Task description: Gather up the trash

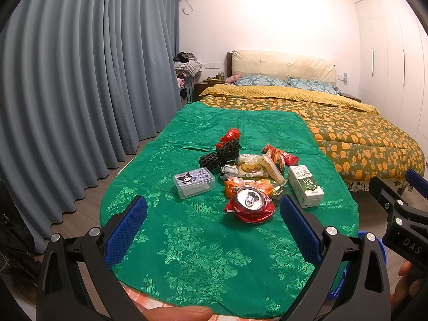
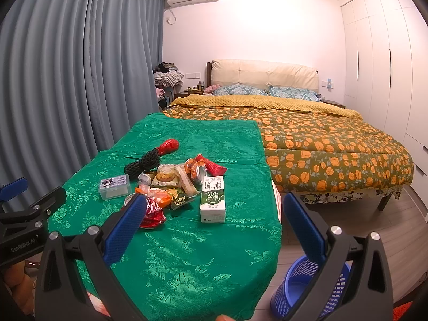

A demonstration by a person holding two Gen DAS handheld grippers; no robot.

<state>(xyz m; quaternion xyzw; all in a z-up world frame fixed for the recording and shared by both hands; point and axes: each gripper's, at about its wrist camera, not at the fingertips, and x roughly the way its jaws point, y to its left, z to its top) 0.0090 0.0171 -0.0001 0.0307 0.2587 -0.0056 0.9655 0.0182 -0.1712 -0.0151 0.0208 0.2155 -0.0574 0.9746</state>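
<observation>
Straight ahead of the left gripper (image 1: 214,224), spread wide and empty, lies the crushed can (image 1: 250,205) on the table (image 1: 187,254); the right gripper (image 2: 214,224), likewise spread, probably sits farther off.

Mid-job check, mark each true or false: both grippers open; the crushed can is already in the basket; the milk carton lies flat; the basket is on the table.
1. The left gripper and the right gripper are open: true.
2. The crushed red can is in the blue basket: false, it lies on the green tablecloth.
3. The milk carton lies flat: true.
4. The basket is on the table: false, it stands on the floor.
</observation>
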